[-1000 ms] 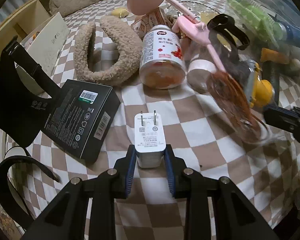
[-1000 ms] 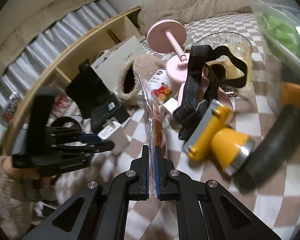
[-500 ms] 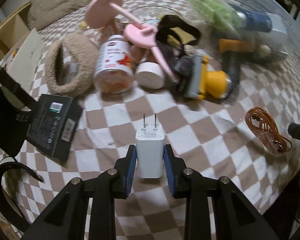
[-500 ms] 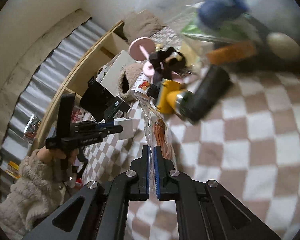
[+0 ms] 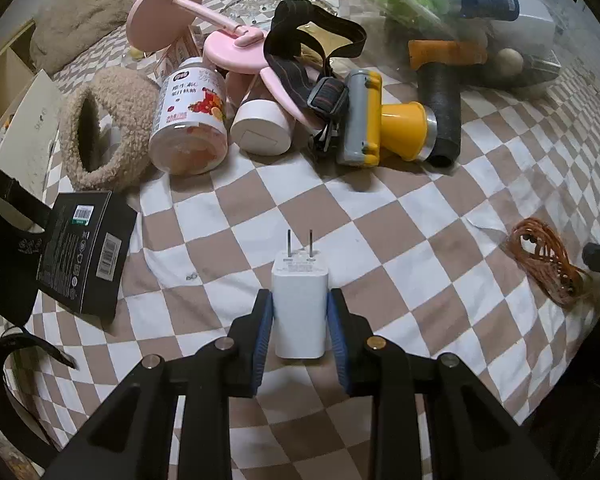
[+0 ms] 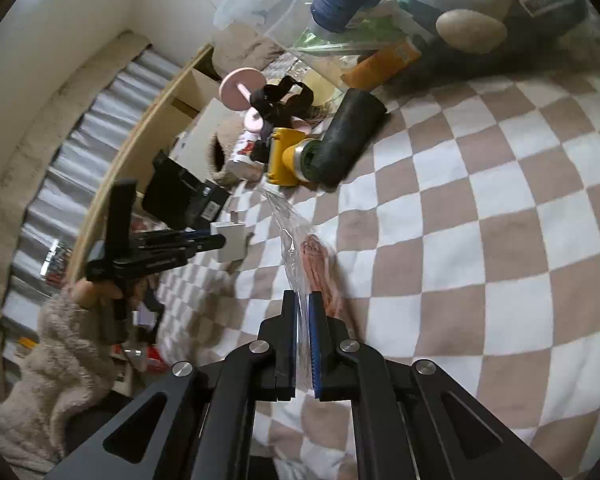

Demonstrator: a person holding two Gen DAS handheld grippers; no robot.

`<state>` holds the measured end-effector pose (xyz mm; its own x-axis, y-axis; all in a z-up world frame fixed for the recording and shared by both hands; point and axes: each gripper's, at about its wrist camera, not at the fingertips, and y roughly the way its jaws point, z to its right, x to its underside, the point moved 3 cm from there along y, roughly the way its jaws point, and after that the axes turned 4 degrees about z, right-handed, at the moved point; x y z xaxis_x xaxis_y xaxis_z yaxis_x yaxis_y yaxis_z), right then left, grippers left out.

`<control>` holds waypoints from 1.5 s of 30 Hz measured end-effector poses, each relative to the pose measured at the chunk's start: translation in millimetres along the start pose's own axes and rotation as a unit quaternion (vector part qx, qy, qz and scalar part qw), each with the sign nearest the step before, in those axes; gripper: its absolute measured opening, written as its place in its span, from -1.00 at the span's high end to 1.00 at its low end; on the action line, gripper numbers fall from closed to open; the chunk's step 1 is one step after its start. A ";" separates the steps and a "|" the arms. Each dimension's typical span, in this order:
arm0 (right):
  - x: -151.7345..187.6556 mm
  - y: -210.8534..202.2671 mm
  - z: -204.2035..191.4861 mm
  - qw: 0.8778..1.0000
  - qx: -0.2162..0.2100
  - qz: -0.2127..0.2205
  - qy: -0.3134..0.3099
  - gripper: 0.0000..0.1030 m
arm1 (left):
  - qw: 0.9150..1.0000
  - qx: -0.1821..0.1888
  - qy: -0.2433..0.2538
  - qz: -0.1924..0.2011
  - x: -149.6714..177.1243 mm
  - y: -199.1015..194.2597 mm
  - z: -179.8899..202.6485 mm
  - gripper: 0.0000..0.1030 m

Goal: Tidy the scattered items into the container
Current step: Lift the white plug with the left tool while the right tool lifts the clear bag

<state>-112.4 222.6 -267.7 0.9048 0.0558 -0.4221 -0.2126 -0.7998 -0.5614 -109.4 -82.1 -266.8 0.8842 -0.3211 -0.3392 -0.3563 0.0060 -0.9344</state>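
Note:
My left gripper (image 5: 299, 308) is shut on a white plug charger (image 5: 299, 312), prongs pointing forward, above the checked cloth; it also shows in the right wrist view (image 6: 230, 242). My right gripper (image 6: 304, 304) is shut on a clear plastic bag of orange-brown cord (image 6: 318, 268), low over the cloth; the bag shows at the right in the left wrist view (image 5: 544, 264). The clear plastic container (image 5: 500, 8) lies at the far right, holding a blue can, green packet and other items; in the right wrist view it (image 6: 284, 4) is at the top.
A yellow headlamp with black strap (image 5: 380, 120), a black foam tube (image 5: 440, 116), a pink stand (image 5: 204, 28), a gummy jar (image 5: 190, 120), a white tub (image 5: 260, 128), a fleecy headband (image 5: 108, 128) and a black box (image 5: 84, 256) lie scattered on the cloth.
My right gripper has carried the cord bag away from the pile, to the right and down near the cloth. My left gripper has risen a little with the charger.

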 end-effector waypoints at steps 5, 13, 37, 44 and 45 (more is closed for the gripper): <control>-1.6 3.1 -2.4 1.000 0.017 0.000 -0.017 0.89 | 1.000 -0.006 0.013 -0.006 0.6 3.8 6.0 0.46; -1.8 9.3 -5.7 0.999 0.041 -0.006 -0.035 0.87 | 1.000 -0.018 0.018 -0.011 -3.3 10.3 9.4 0.45; -7.7 40.0 -9.4 0.998 0.045 -0.018 -0.042 -0.17 | 0.999 -0.024 0.006 -0.037 -7.8 25.1 21.0 0.36; -5.0 51.7 0.9 0.996 0.066 -0.023 -0.048 0.52 | 0.999 -0.018 0.001 -0.036 -6.5 28.3 23.1 0.46; -5.0 51.1 3.9 0.996 0.072 -0.017 -0.045 0.70 | 0.999 -0.019 0.000 -0.032 -3.6 27.1 22.1 0.46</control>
<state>-129.3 183.7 -297.0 0.8768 0.1406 -0.4598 -0.2390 -0.7023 -0.6706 -115.6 -59.9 -293.3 0.9056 -0.3202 -0.2781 -0.3097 -0.0515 -0.9494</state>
